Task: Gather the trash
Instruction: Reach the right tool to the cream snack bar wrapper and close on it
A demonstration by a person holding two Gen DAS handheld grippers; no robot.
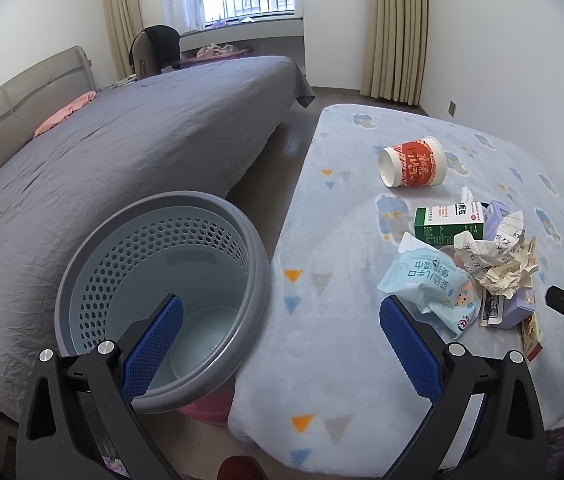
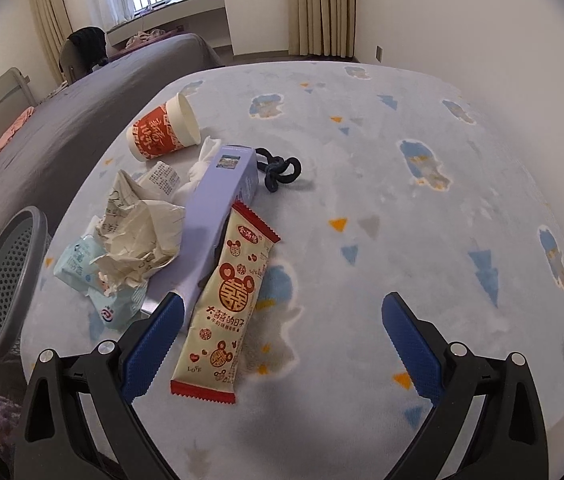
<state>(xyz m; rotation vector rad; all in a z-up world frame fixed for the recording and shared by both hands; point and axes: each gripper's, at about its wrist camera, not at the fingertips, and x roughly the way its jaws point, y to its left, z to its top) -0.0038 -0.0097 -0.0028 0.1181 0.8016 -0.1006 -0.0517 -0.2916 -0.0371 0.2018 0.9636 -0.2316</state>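
Trash lies on a light blue patterned blanket [image 1: 322,340]. In the left wrist view I see a red paper cup [image 1: 412,162] on its side, a green and white box [image 1: 448,222], crumpled paper [image 1: 498,258] and a pale blue wipes packet [image 1: 430,284]. My left gripper [image 1: 279,342] is open and empty between a grey perforated bin [image 1: 165,296] and the packet. In the right wrist view a cream and red snack wrapper [image 2: 227,304] leans on a long lilac box [image 2: 211,220]. My right gripper [image 2: 282,344] is open, just above the wrapper's near end.
A bed with a grey sheet [image 1: 121,152] stands left of the bin. A dark knotted cord [image 2: 279,172] lies beyond the lilac box, near white tissue [image 2: 201,168]. The blanket's right half [image 2: 422,200] holds nothing. A pink item [image 1: 209,406] sits under the bin.
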